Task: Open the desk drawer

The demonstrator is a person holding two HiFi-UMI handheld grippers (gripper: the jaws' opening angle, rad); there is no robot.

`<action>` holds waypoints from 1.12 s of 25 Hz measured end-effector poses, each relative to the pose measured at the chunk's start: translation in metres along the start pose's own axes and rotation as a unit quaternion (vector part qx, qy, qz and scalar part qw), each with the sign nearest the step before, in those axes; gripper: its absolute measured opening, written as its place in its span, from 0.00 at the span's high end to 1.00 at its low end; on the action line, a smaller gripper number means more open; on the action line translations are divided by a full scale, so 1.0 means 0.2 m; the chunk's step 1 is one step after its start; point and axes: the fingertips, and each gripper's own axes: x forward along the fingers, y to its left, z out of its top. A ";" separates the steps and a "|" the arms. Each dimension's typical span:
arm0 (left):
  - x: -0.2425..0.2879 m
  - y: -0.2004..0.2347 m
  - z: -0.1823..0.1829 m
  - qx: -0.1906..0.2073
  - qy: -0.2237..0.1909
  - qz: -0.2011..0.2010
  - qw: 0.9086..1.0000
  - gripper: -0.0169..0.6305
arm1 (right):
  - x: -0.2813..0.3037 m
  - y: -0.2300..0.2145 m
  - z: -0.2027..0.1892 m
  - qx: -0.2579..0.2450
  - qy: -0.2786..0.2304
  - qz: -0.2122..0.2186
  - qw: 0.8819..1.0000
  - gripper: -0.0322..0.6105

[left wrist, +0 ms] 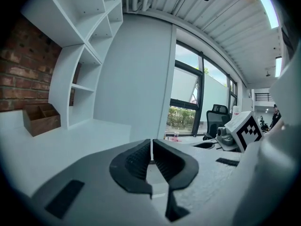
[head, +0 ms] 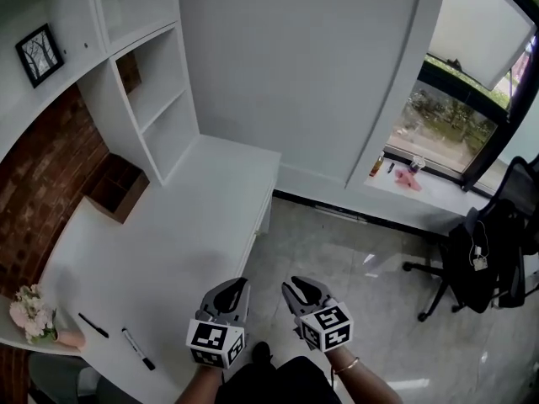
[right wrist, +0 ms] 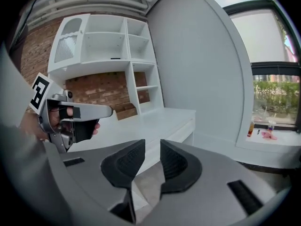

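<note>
The white desk (head: 177,242) runs along the left, and its drawer front (head: 263,215) lies in the desk's right-hand edge, flush and closed; the right gripper view shows the same drawer front (right wrist: 182,132) ahead. Both grippers hang side by side over the floor just right of the desk's near end. My left gripper (head: 229,293) (left wrist: 151,144) is shut, pads meeting with nothing between them. My right gripper (head: 304,293) (right wrist: 153,149) is open, a clear gap between its pads with only the floor showing through. Neither touches the desk.
On the desk lie two pens (head: 138,348), a bunch of flowers (head: 32,316) and a wooden organiser (head: 118,188). White shelves (head: 143,82) rise behind. A black office chair (head: 493,255) stands at the right, beside a window sill (head: 438,194) holding small items. Grey tiled floor (head: 354,259) lies ahead.
</note>
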 end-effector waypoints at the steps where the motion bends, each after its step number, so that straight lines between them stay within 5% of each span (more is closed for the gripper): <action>1: 0.01 0.02 0.00 -0.003 0.001 0.002 1.000 0.96 | 0.03 -0.01 -0.01 0.000 0.007 0.000 1.000 0.83; 13: 0.27 0.25 -0.02 -0.026 0.022 0.045 0.998 0.96 | 0.49 -0.21 -0.01 -0.034 0.070 0.057 0.995 0.77; 28: 0.51 0.49 0.00 -0.068 0.041 0.148 0.986 0.96 | 1.08 -0.47 -0.18 -0.093 0.179 0.142 0.969 0.73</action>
